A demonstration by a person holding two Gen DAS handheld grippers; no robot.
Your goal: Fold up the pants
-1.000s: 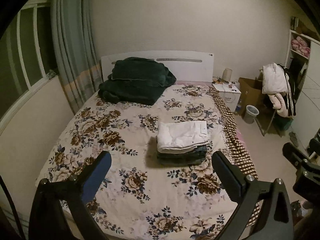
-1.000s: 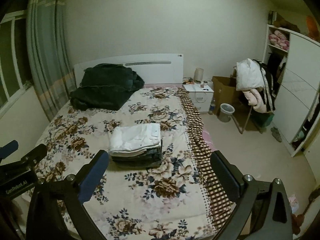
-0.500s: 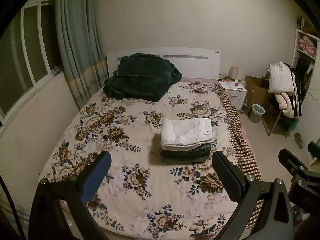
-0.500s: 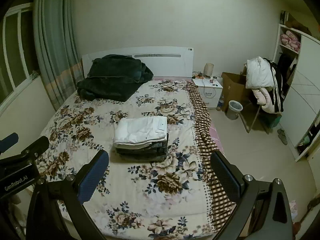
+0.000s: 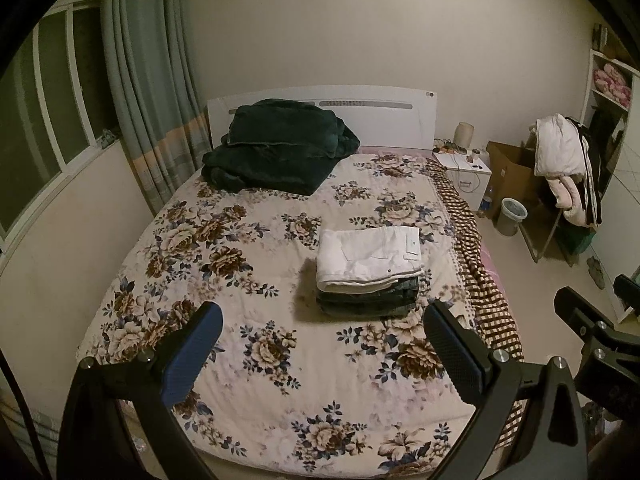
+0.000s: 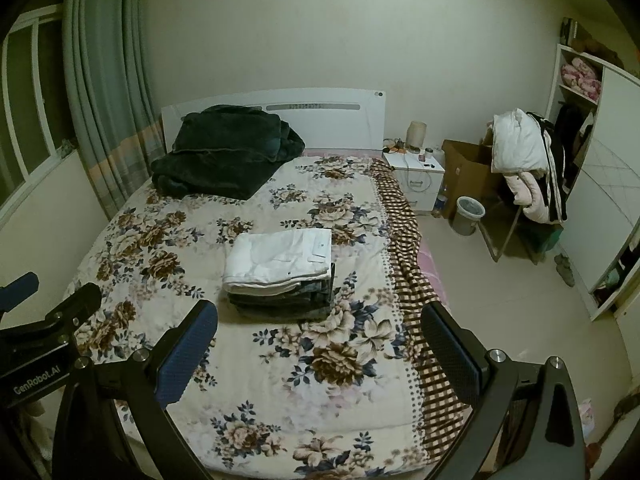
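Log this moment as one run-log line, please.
left tongs: open, empty | right tongs: open, empty | white pants: folded atop dark stack | bed: nothing gripped

Readable text: "GenRobot.AI", in pale letters
Where it stands: on the side of the black left gripper (image 6: 44,334) body, at the lower left edge of the right wrist view
Small square tag on the folded white pants (image 6: 280,258): a mark shows on it, too small to read
White wooden headboard (image 6: 332,120): a round badge at its right corner and a grey strip along its top, nothing legible on either
Other text or numbers: none can be read in either view
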